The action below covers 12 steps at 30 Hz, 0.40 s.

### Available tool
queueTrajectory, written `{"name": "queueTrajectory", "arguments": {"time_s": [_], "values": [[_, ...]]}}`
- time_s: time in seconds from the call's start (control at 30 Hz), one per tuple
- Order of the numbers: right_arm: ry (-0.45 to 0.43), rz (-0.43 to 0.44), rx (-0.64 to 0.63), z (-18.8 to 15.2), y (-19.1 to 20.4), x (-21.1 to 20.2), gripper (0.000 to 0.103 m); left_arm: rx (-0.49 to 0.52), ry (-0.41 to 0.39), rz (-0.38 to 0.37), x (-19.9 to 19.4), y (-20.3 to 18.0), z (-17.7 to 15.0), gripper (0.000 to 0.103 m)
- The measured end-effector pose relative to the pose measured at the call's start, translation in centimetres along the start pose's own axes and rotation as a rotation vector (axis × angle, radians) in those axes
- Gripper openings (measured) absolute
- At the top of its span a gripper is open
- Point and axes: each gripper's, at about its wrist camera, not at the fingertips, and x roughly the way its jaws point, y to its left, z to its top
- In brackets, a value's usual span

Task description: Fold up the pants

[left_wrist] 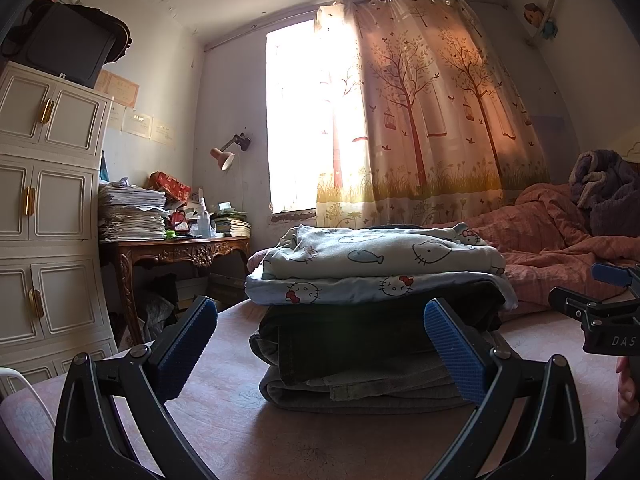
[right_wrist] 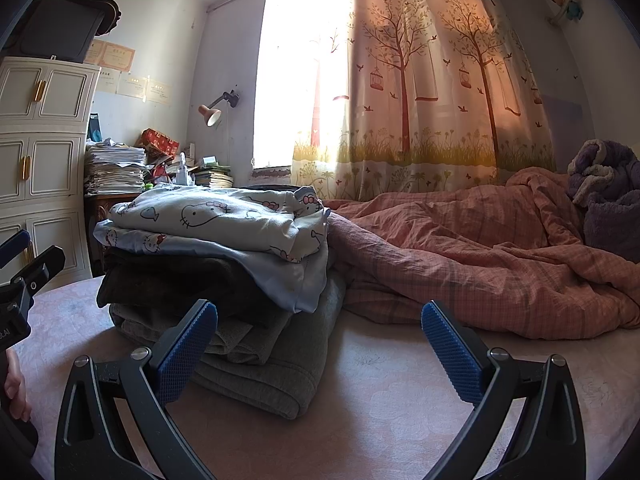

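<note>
Both claws [left_wrist: 320, 354] [right_wrist: 320, 354] agape just before stacked folded pants [left_wrist: 372, 344] [right_wrist: 224, 300]

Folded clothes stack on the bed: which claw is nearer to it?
Left. The left claw is open and faces the folded clothes stack squarely. The right claw is open too, with the stack off toward its left finger.

Left gripper [left_wrist: 320, 354], right gripper [right_wrist: 318, 354]: black curved arms, silver screws, blue knurled pads [left_wrist: 454, 354]. White lettering "DAS" on body. Bare skin.
</note>
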Motion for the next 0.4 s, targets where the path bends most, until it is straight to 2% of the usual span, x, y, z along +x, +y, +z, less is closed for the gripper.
{"name": "queueTrajectory", "arguments": {"time_s": [0.4], "values": [[0.001,0.0,-0.001,0.02,0.02,-0.03,0.103,-0.003,0.001,-0.003,-0.08,-0.01,0.06,0.103]]}}
